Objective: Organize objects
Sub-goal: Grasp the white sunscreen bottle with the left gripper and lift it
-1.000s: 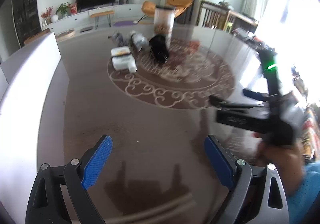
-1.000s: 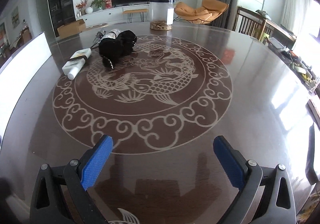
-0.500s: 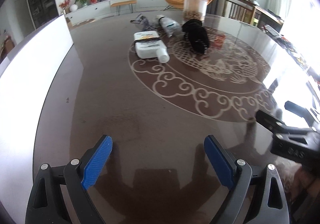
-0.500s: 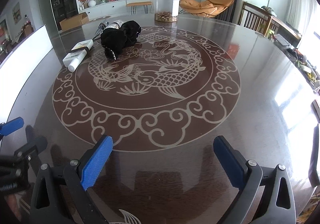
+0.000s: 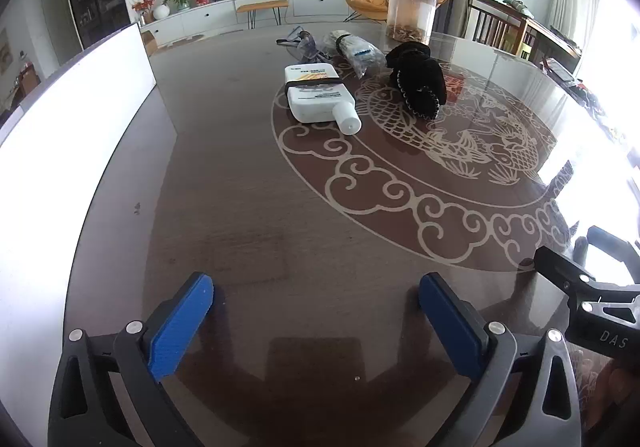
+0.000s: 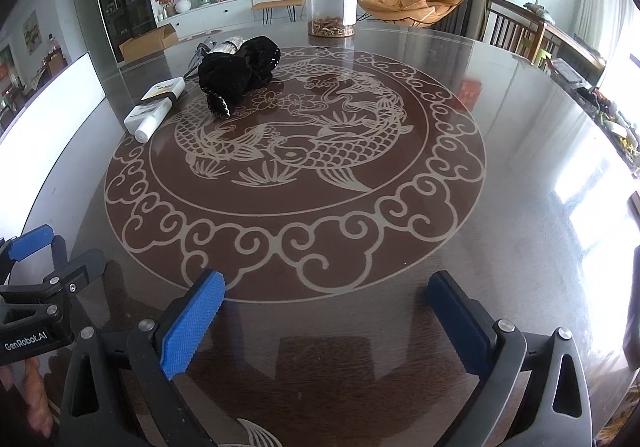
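A white flat bottle [image 5: 320, 97] lies on its side on the round dark table [image 5: 248, 215], cap toward me; it also shows in the right wrist view [image 6: 156, 109]. A black bundled cloth [image 5: 418, 81] lies right of it, also in the right wrist view [image 6: 238, 73]. Behind them lie a clear-wrapped bundle [image 5: 354, 49] and a clear item [image 5: 302, 43]. My left gripper [image 5: 316, 319] is open and empty above the table's near edge, far from the objects. My right gripper [image 6: 324, 319] is open and empty above the near edge.
A tall clear jar [image 6: 330, 3] with brown contents stands at the table's far side. A white panel [image 5: 60, 135] runs along the left. Chairs [image 6: 516, 29] stand at the far right. The table carries a fish medallion pattern [image 6: 296, 151].
My left gripper has swung left and drawn level, so the bottle and cloth now sit nearer the middle of its view. The right gripper has moved slightly closer to the table's centre.
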`<action>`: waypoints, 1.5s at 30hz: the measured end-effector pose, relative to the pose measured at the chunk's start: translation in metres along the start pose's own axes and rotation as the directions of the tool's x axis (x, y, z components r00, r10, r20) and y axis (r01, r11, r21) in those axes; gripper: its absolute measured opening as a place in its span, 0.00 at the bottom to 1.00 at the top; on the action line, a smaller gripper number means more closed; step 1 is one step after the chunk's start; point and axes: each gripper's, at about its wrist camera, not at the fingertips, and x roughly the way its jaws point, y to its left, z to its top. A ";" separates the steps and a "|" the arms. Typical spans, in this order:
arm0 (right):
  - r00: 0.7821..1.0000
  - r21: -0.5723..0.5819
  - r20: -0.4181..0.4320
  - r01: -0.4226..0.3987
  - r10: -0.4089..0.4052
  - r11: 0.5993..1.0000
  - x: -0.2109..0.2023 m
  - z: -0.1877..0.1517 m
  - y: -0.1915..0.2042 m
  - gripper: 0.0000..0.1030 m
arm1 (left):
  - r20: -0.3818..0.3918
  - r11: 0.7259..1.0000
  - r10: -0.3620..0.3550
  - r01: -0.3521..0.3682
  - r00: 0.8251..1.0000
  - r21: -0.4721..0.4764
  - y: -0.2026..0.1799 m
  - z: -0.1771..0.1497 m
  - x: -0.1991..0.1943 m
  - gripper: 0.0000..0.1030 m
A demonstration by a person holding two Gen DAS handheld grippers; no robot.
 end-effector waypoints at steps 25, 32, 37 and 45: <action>1.000 -0.002 -0.001 -0.001 0.001 1.000 0.000 0.001 0.000 1.00 | -0.094 1.000 -0.023 0.021 0.995 -0.019 0.009 0.035 0.020 1.00; 1.000 -0.002 -0.001 -0.001 0.001 1.000 0.000 0.001 0.000 1.00 | -0.051 0.992 -0.085 0.080 0.995 -0.094 0.015 0.102 0.045 1.00; 1.000 -0.002 -0.002 -0.002 0.002 1.000 0.000 0.001 0.000 1.00 | -0.109 0.997 -0.069 0.063 0.992 -0.050 0.007 0.138 0.089 1.00; 1.000 -0.002 -0.001 -0.002 0.002 1.000 0.000 0.001 0.000 1.00 | -0.074 1.000 0.019 -0.020 0.997 -0.021 -0.002 0.165 0.111 0.87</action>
